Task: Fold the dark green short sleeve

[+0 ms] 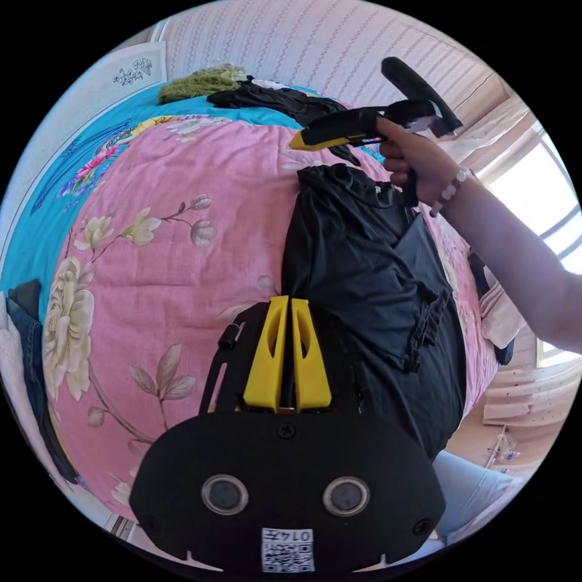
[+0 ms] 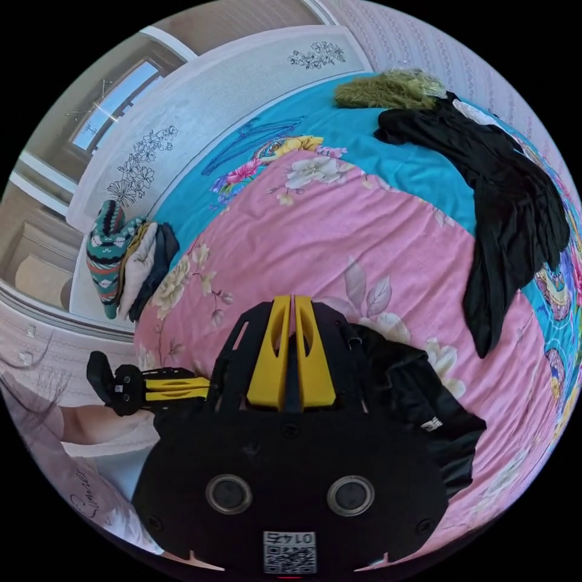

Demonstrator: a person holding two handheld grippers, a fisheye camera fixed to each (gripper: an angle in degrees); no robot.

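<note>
The dark green short sleeve (image 1: 370,285) lies on the pink flowered quilt (image 1: 170,267) of the bed, already doubled into a long, narrow strip, with one small sleeve flap (image 1: 424,315) sitting on top. In the left gripper view our left hand-held gripper (image 1: 286,357) is at one end of the strip, its two yellow jaws pressed close together with a thin dark line between them; it looks like they pinch the cloth edge, but we cannot tell for sure. At the far end, our right hand-held gripper (image 1: 339,134) hovers just above the collar end, held in a hand (image 1: 418,163). In the right gripper view its jaws look closed too, close by the shirt's crumpled end (image 2: 418,394), and we cannot tell if they hold any cloth. We think the next fold brings one end over to meet the other. To do it well, we should grip both layers, lift only a little, keep the strip straight, and line up the edges before we let go. The loose sleeve flap could slip out, so we should move slowly. Another dark garment (image 2: 503,206) lies well apart on the blue sheet (image 2: 418,163), so it will not get in our way.
</note>
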